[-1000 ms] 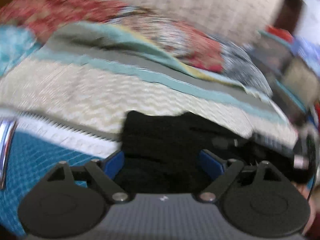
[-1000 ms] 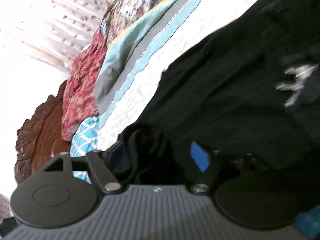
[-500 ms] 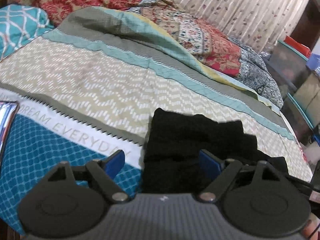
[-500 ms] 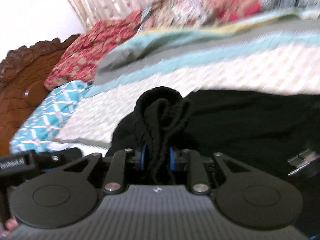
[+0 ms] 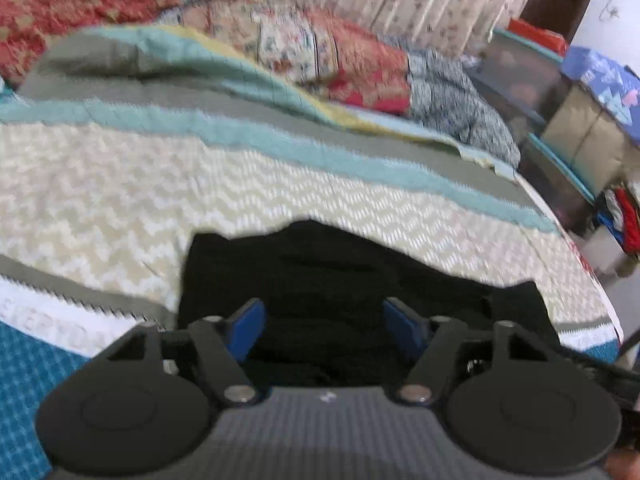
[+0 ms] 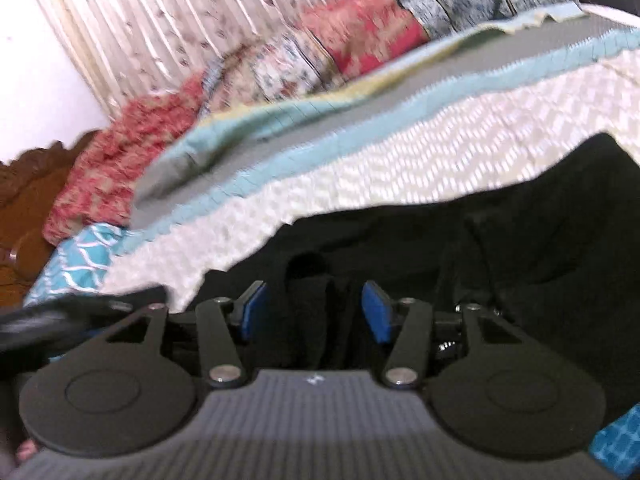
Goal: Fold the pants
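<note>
The black knit pants (image 5: 344, 280) are lying folded on the cream, grey and teal chevron-striped bedspread (image 5: 200, 188). The left gripper (image 5: 325, 322) is closing, its blue pads straddling the cloth without pressing it. The right gripper (image 6: 311, 312) is opening — a bunched fold standing loose between its pads.

soft indoor light, motion blur, fisheye bending
</note>
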The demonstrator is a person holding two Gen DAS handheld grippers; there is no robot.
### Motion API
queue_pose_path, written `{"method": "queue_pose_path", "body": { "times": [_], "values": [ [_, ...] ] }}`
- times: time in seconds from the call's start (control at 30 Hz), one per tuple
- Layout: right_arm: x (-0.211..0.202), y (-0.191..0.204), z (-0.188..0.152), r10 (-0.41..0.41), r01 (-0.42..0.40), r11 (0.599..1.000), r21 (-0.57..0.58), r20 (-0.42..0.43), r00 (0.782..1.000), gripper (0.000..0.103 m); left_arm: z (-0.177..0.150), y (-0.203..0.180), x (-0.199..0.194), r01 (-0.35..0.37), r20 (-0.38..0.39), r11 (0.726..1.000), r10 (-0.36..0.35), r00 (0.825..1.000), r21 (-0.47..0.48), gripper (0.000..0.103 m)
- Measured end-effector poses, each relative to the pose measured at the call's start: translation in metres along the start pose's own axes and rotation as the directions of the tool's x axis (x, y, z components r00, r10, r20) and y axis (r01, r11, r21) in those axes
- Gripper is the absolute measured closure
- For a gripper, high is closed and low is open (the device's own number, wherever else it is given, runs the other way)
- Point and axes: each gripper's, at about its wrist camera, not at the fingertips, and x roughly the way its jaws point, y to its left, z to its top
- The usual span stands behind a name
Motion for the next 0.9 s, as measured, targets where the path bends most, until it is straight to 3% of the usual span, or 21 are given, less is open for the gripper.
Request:
{"method": "queue_pose_path", "body": {
  "times": [0.13,0.3,0.4,0.47,0.63,0.7,0.77,0.9],
  "values": [
    [0.010,-0.002,-0.003,0.056,-0.056,0.998,-0.002,-0.047,0.997,0.076,-0.018,0.010,0.007,0.038,-0.082,0.998,-0.041,0.996,-0.046,0.060],
    [0.028,0.001,0.003,0.103,-0.103,0.995,0.012,-0.084,0.991,0.081,-0.048,0.023,-0.005,-0.003,-0.105,0.999,-0.001,0.994,-0.036,0.066],
    [0.053,-0.011,0.002,0.041,-0.036,0.999,0.032,-0.180,0.983,0.083,-0.059,0.024,0.003,-0.055,-0.135,0.998,0.054,0.989,-0.002,0.068],
    [0.058,-0.023,0.000,0.054,-0.045,0.998,0.053,-0.177,0.983,0.091,-0.060,0.019,0.007,-0.081,-0.128,0.996,0.086,0.988,0.046,0.068],
    [0.044,-0.020,0.009,0.058,-0.049,0.998,0.048,-0.198,0.979,0.088,-0.053,0.009,0.013,-0.111,-0.149,0.989,0.125,0.981,0.098,0.067],
    [0.022,-0.033,0.011,0.103,-0.084,0.989,0.121,-0.159,0.982,0.081,-0.048,0.008,0.003,-0.081,-0.156,0.993,0.095,0.983,0.090,0.063],
    [-0.005,-0.047,0.011,0.115,-0.100,0.984,0.147,-0.098,0.988,0.062,-0.039,0.010,-0.012,-0.036,-0.137,0.998,0.044,0.990,0.059,0.063],
    [-0.065,-0.082,0.007,0.060,-0.060,0.984,0.166,0.003,0.998,0.062,-0.017,0.002,-0.031,0.039,-0.081,0.998,-0.036,0.996,0.040,0.065]
  ]
}}
